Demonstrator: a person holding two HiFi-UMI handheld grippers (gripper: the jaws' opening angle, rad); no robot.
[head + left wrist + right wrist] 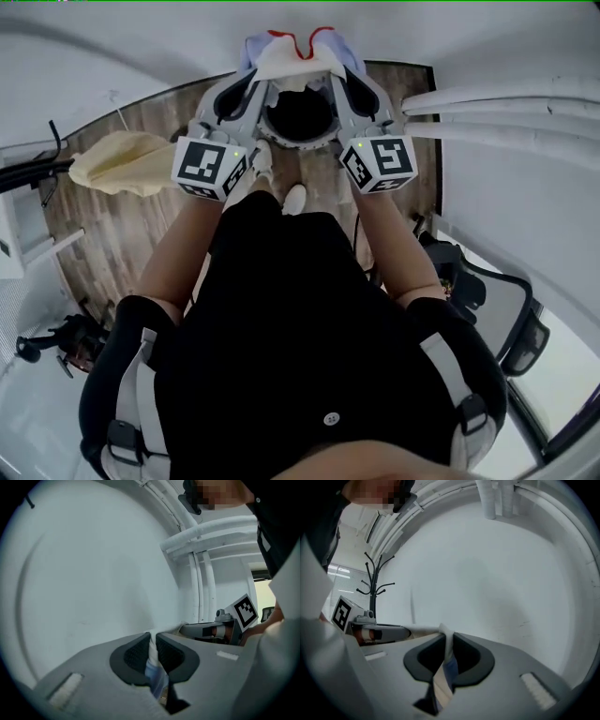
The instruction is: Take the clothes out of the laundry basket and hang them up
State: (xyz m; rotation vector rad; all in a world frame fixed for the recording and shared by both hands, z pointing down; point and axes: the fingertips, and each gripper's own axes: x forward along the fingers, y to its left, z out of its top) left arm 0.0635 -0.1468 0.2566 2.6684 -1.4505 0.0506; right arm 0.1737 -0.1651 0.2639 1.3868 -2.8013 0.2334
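Cream-and-blue garment [291, 58] (red trim on top) aloft over the dark round basket [298, 120].

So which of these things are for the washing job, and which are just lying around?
For the job: garment, laundry basket, left gripper and right gripper, both pinching the garment.
Just lying about: black chair, white pipes, coat stand. Yellow cloth: can't tell.

At top centre of the head view, the garment [298, 54] hides the far rim of the laundry basket [300, 122], and the left gripper [255, 82] and right gripper [339, 80] cover its sides. In both gripper views the garment runs out of sight below the jaws.
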